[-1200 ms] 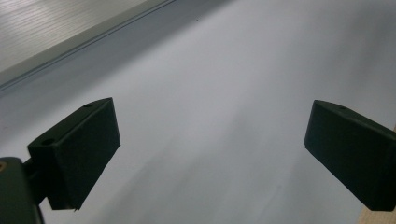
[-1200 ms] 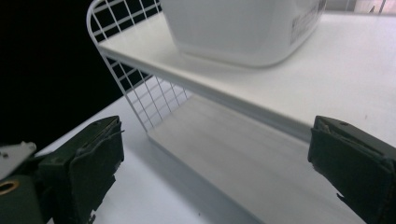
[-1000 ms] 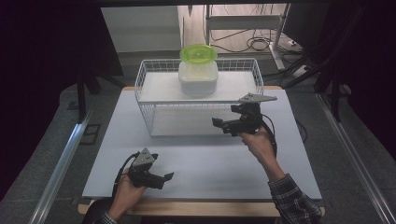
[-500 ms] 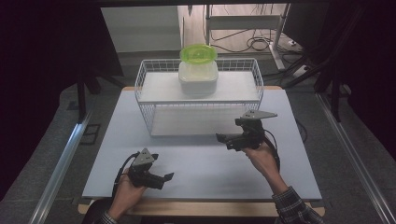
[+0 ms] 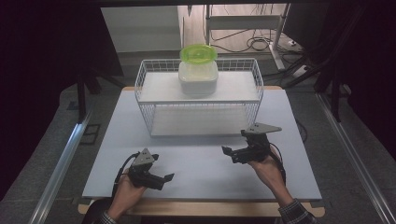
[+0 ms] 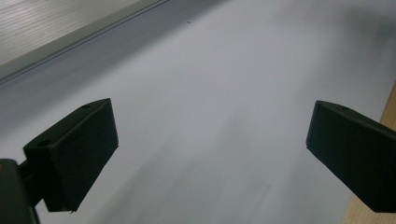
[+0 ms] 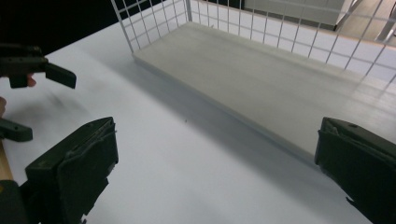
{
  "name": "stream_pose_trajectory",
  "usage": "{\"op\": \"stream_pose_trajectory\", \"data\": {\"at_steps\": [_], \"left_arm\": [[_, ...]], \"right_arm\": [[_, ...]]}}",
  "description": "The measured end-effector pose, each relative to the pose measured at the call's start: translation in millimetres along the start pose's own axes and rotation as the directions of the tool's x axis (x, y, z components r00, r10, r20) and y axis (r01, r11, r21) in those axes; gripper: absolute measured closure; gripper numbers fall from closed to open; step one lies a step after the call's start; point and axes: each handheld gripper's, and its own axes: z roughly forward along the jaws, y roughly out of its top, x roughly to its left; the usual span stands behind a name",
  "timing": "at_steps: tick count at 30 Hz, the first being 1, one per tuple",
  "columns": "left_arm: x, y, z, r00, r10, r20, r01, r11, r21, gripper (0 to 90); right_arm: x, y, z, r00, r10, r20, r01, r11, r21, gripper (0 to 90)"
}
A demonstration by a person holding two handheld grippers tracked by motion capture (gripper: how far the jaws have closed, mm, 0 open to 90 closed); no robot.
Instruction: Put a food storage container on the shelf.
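Your left gripper and right gripper hover spread, holding nothing, over the white counter. The white wire shelf rack carries a lime-lidded translucent plastic container; no writing is legible.

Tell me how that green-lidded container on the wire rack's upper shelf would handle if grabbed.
The container looks like translucent plastic, so probably rigid and fairly light. Its squat, wide body suggests it won't tip easily. The smooth walls might slip in the jaws.
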Motion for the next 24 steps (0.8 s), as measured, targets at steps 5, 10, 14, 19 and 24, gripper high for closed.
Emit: {"op": "stream_pose_trajectory", "data": {"at_steps": [5,10,14,19,24], "left_arm": [[0.1,-0.3,0.8,1.0000,0.001,0.000,-0.001,1.0000,0.002,1.9],[-0.5,-0.5,2.0,1.0000,0.004,0.004,-0.004,1.0000,0.009,1.8],[-0.8,-0.7,2.6,1.0000,0.007,0.006,-0.007,0.9999,0.011,1.8],[-1.1,-1.0,3.2,0.9999,0.009,0.008,-0.009,0.9999,0.012,1.7],[-1.2,-1.2,3.5,0.9999,0.013,0.009,-0.013,0.9998,0.014,1.6]], "right_arm": [[-1.5,-14.6,-5.5,0.9999,0.008,0.012,-0.008,1.000,0.008,0.0],[-6.4,-31.3,-12.1,0.9993,0.014,0.034,-0.015,1.000,0.021,0.0],[-8.0,-38.0,-13.9,0.9987,0.010,0.051,-0.011,0.999,0.031,0.0],[-9.2,-48.4,-14.7,0.9977,0.008,0.067,-0.011,0.999,0.048,0.0],[-7.7,-61.2,-10.3,0.9964,-0.009,0.084,0.002,0.996,0.086,0.0]]}}
